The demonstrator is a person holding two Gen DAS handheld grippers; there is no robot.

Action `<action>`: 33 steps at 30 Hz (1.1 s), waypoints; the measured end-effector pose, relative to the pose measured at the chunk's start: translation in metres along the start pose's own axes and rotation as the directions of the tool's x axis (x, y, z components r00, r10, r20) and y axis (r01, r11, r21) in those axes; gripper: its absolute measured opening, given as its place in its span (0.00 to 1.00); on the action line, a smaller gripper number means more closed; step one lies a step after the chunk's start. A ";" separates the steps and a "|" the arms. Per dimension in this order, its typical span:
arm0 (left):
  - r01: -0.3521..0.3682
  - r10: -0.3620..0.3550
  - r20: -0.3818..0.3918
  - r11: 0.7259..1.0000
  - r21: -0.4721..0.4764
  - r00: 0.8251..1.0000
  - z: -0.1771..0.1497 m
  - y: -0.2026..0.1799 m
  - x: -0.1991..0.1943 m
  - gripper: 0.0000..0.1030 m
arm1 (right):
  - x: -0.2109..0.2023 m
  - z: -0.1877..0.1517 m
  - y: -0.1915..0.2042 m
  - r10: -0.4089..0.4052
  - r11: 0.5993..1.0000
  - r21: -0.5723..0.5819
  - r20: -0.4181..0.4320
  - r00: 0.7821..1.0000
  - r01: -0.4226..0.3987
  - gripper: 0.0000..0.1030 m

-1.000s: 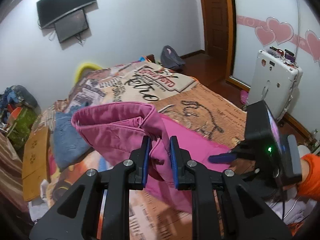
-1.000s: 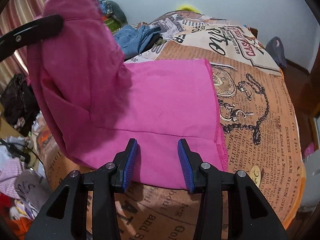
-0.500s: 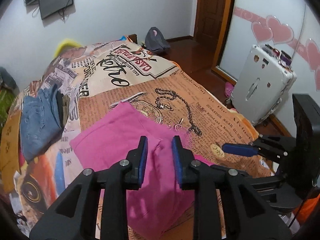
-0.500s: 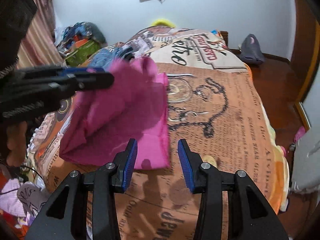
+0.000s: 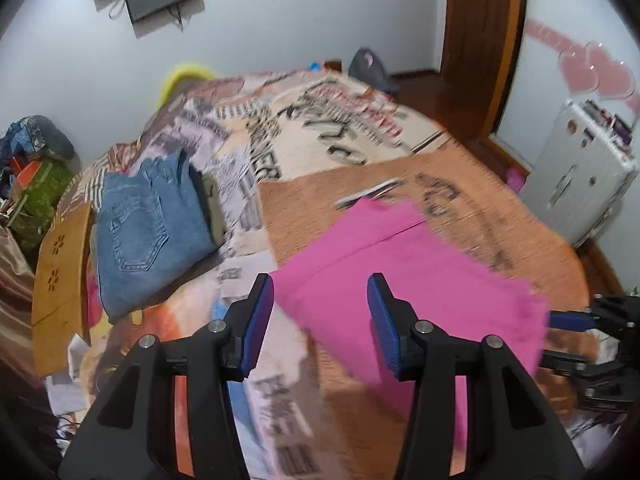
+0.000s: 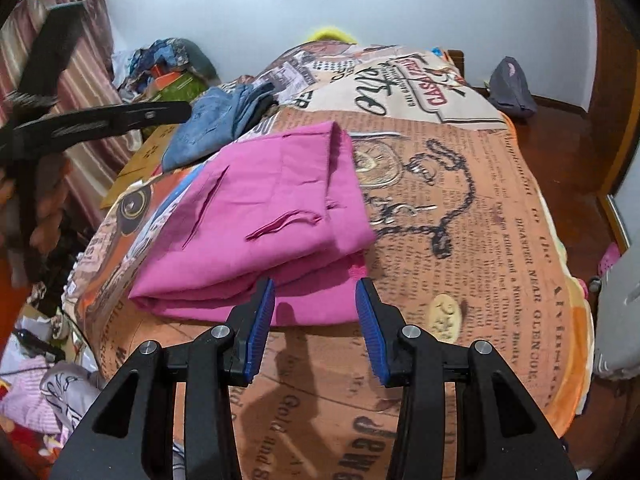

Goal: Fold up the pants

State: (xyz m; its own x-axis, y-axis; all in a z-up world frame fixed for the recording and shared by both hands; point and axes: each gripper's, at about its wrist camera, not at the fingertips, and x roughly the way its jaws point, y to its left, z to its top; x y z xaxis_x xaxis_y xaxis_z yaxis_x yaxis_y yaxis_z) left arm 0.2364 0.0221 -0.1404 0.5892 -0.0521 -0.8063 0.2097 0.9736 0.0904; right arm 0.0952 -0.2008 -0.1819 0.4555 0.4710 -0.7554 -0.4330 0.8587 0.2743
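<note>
Left wrist view: the left gripper [image 5: 321, 322] hangs above the bed [image 5: 460, 168] with its jaws spread wide and nothing between them. The pink pants [image 5: 404, 264] lie flat on the bedspread just beyond and below the fingertips, so this looks like a release after laying a fold down (the picture is smeared, so fine creases cannot be read). Farther from the pants, toward the headboard side, folded blue jeans [image 5: 148, 232] sit well apart from them; judging by that, finished items are parked there. At the pants' far right edge the right gripper [image 5: 576, 320] shows as a dark shape with a blue pad.

Right wrist view: the right gripper [image 6: 315, 320] is likewise spread and empty, its blue pads [image 6: 262, 320] poised near the closest edge of the pants [image 6: 256, 216]. Here the pants read clearly as a stacked bundle of several layers, the top layer showing a pocket slit and a loose thread. The jeans [image 6: 212, 128] lie just beyond the pants' far corner. The left gripper [image 6: 100, 122] hovers off the pants' left side. The fold seems nearly complete; a final tidy or transfer may remain.
</note>
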 end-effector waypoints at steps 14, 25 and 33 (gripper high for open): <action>0.075 -0.053 -0.169 0.989 0.126 0.984 -0.007 0.021 0.109 0.49 | 0.038 0.006 -0.028 -0.059 0.997 0.040 -0.081 0.995 0.062 0.48; 0.148 -0.148 -0.230 0.989 -0.015 0.962 -0.045 0.051 0.082 0.49 | 0.078 0.043 -0.054 -0.108 0.993 -0.067 -0.115 0.987 0.101 0.50; 0.169 -0.193 -0.190 0.976 -0.135 0.963 -0.069 0.042 0.059 0.42 | 0.112 0.077 -0.064 -0.183 0.974 -0.155 -0.087 0.979 0.168 0.50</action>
State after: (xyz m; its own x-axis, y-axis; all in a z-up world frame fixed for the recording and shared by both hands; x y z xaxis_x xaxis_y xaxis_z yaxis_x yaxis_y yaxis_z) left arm 0.2258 0.0758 -0.2243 0.3785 -0.1956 -0.9047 0.1990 0.9718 -0.1268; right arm 0.2338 -0.1879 -0.2381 0.4579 0.2869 -0.8415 -0.4658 0.8836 0.0478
